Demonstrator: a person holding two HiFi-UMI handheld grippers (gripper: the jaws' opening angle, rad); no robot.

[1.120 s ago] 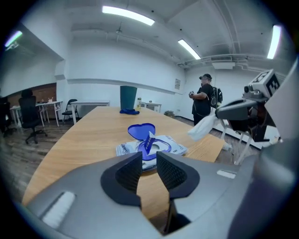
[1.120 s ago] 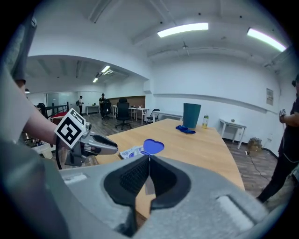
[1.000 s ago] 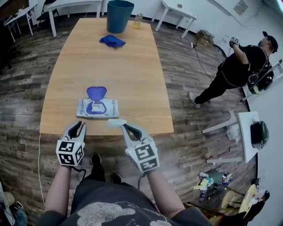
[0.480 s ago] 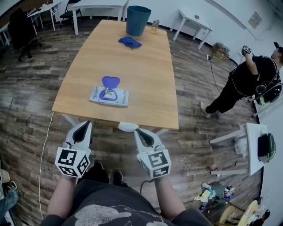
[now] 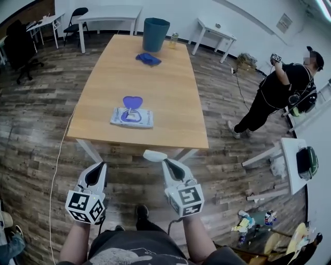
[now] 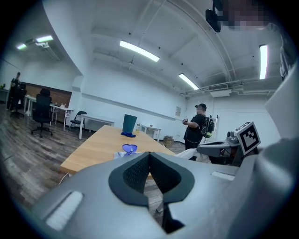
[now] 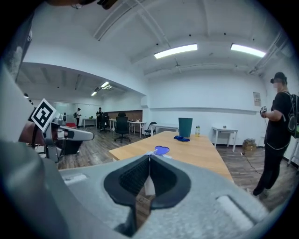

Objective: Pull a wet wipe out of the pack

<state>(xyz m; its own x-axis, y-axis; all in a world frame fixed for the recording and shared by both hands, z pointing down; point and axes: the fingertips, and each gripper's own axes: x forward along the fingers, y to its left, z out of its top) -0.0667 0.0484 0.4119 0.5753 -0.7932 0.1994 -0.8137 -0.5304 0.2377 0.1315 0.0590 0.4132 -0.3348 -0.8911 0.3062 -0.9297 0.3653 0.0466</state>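
Observation:
The wet wipe pack (image 5: 132, 118) lies flat near the front edge of the wooden table (image 5: 170, 98), its blue lid (image 5: 133, 102) flipped open. Both grippers are held off the table, over the floor in front of it. My right gripper (image 5: 164, 161) is shut on a white wet wipe (image 5: 154, 155) that sticks out past its tips; in the right gripper view the wet wipe (image 7: 145, 186) shows as a thin white strip between the jaws. My left gripper (image 5: 102, 164) is shut with nothing in it, and the pack (image 6: 128, 150) shows far beyond its jaws.
A teal bin (image 5: 155, 34), a blue cloth (image 5: 148, 59) and a small bottle (image 5: 172, 40) stand at the table's far end. A person in black (image 5: 279, 93) stands to the right. White tables (image 5: 108, 13) and chairs line the back wall.
Both grippers have drawn back from the table's front edge toward me and risen. The right one carries the wipe along. The left jaws, slightly open before, have shut.

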